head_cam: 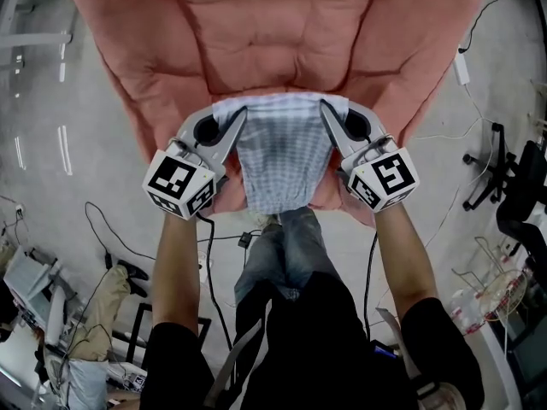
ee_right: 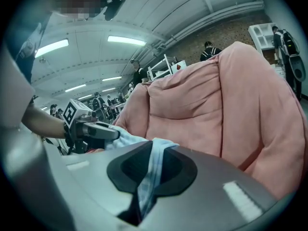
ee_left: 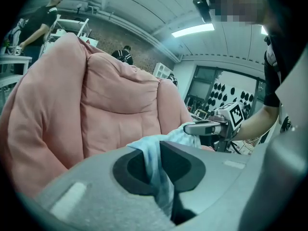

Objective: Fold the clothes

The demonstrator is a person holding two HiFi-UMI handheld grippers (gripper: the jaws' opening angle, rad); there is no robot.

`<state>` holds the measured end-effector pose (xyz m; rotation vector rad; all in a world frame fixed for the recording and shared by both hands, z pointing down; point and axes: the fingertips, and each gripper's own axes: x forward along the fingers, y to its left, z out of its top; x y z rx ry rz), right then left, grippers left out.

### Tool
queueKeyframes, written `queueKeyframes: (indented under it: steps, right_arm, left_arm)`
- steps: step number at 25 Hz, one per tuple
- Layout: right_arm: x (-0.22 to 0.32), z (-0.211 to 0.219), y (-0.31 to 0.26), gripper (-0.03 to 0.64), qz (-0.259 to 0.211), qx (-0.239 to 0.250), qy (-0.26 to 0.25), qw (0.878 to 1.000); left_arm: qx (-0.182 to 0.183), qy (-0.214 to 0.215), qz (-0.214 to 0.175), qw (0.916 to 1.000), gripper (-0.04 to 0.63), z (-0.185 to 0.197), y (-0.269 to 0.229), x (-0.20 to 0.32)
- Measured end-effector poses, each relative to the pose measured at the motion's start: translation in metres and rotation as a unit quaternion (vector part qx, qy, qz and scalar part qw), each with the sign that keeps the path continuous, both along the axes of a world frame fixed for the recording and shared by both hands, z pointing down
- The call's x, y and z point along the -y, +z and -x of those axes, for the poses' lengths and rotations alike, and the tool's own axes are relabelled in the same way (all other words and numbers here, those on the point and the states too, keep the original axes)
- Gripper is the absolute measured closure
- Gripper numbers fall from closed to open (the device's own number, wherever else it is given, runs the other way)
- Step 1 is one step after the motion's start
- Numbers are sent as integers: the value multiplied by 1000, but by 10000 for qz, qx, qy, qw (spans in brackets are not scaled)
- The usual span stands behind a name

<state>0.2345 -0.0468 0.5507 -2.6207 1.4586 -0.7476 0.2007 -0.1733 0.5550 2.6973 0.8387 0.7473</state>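
Left gripper (head_cam: 240,116) and right gripper (head_cam: 326,109) are both closed tight on the checked cloth (head_cam: 282,156), one upper corner each. Both gripper views show fabric pinched between the jaws. In the head view the cloth sits at frame centre, with its top edge spanning the two grippers and its lower part hanging free. Pink chair (head_cam: 282,32) fills the upper frame behind it. Whether the cloth touches the chair, cannot tell.

Blocked ahead, open left
A pink beanbag chair (head_cam: 282,32) filled the front; floor (head_cam: 77,178) lay free left, an office chair (head_cam: 523,186) stood right.
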Motion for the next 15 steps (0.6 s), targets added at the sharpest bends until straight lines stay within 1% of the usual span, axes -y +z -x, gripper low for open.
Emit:
queueKeyframes:
  steps: [6,10,13,15]
  right_arm:
    - [7,-31,0,601,-13,-142,-48,9999]
    - [16,-44,-9,601,-67,-320,9,9995]
    - [23,-48,-17,601,-97,-412,39,9991]
    - [22,-45,-17,601,-64,-409,50,9991]
  left_arm:
    - [-54,-102,-13,9999,557,-31,5,6]
    - [-240,-190,-1,9995,557,-45,-2,15]
    - [-334,-194,-7,9993,557,-51,-10,22]
    - [-328,-131,-38,9994,557,-48,-10,21]
